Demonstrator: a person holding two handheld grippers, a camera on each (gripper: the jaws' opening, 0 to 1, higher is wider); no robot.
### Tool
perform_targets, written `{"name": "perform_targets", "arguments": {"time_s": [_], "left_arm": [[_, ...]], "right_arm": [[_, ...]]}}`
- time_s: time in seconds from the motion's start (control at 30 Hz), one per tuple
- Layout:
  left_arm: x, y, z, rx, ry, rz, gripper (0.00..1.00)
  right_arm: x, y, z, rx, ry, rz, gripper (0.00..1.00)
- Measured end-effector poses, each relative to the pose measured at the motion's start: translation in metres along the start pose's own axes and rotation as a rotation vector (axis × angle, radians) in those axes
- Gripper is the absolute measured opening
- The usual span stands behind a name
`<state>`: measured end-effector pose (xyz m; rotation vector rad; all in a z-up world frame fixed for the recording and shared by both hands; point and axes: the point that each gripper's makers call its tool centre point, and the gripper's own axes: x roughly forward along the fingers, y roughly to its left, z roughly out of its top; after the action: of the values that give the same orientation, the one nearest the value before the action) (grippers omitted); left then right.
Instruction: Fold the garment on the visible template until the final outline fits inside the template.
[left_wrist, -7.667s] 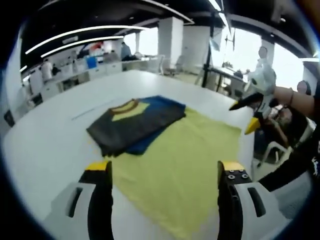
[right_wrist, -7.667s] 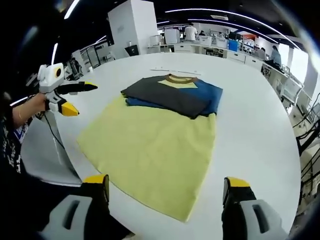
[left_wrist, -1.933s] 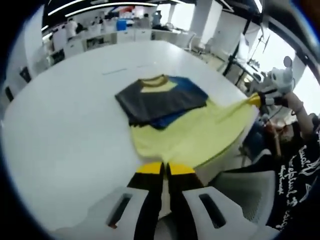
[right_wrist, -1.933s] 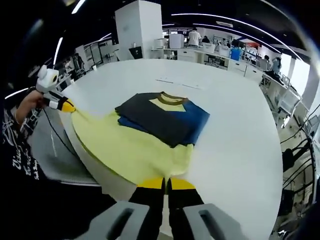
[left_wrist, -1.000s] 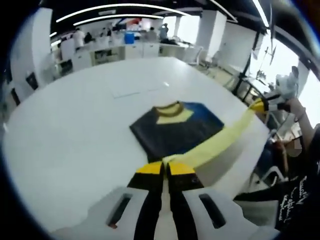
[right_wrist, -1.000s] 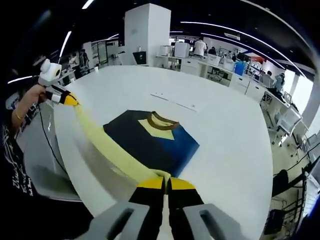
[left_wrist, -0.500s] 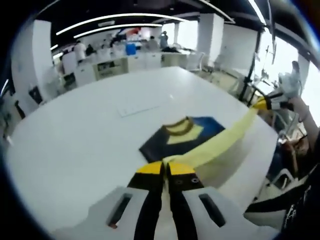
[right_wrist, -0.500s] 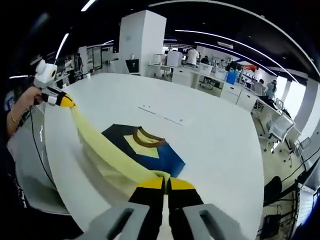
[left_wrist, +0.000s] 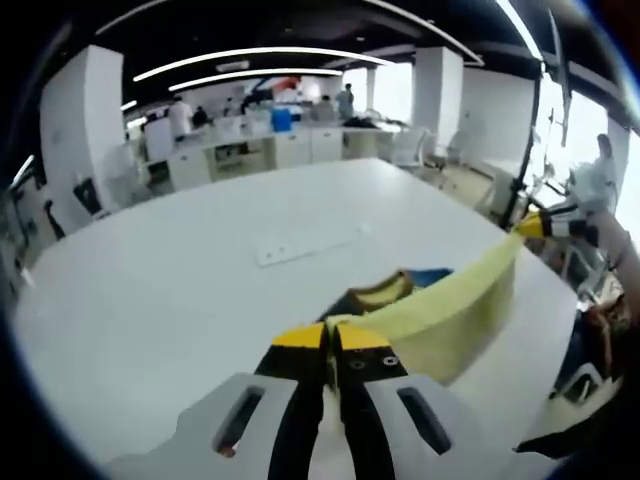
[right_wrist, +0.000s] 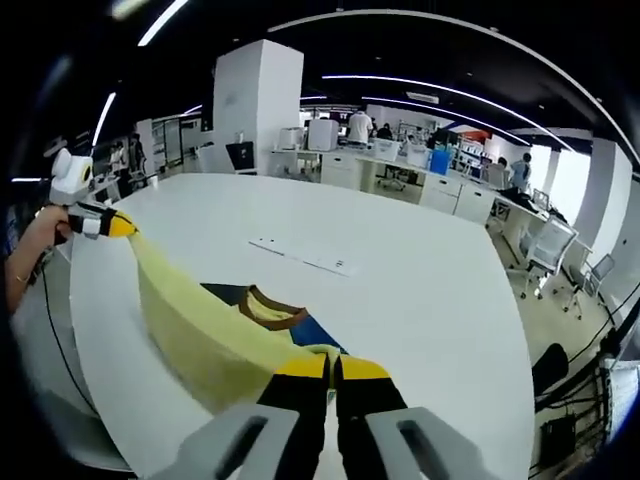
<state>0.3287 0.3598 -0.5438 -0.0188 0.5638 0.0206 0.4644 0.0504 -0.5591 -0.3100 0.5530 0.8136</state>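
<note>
Above the white table (right_wrist: 420, 300), left gripper (left_wrist: 331, 338) and right gripper (right_wrist: 331, 366) each pinch a corner of the yellow cloth (right_wrist: 190, 325), stretched between them. Behind it lies the folded garment (right_wrist: 275, 305); no writing is readable

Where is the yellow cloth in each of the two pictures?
Left gripper view: the yellow cloth stretches from the shut left gripper up right to the other gripper.
Right gripper view: it runs from the shut right gripper up left.
Shared landmark: the brown collar behind it.

Open-plan office with dark ceiling (right_wrist: 420, 50) crossed by curved light strips (left_wrist: 260, 55), white pillar (right_wrist: 258, 100), rows of white desks (left_wrist: 250, 150), office chairs (right_wrist: 545, 245), bright windows (left_wrist: 580, 120).
</note>
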Motion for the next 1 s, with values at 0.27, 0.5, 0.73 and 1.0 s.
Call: {"name": "perform_targets", "arguments": {"time_s": [0.27,0.5,0.73,1.0], "left_arm": [[0.035,0.016,0.002,-0.047,-0.01,0.008,0.0],[0.058,0.025,0.001,-0.072,-0.01,0.027,0.0],[0.083,0.033,-0.012,-0.096,-0.009,0.065,0.0],[0.106,0.042,-0.034,-0.144,0.016,0.089,0.0]], "right_arm": [[0.028,-0.011,0.004,0.042,-0.007,-0.021,0.0],[0.05,-0.02,0.002,0.072,0.003,-0.03,0.0],[0.079,-0.028,-0.004,0.109,0.01,-0.043,0.0],[0.107,-0.03,-0.018,0.193,0.008,-0.046,0.0]]}}
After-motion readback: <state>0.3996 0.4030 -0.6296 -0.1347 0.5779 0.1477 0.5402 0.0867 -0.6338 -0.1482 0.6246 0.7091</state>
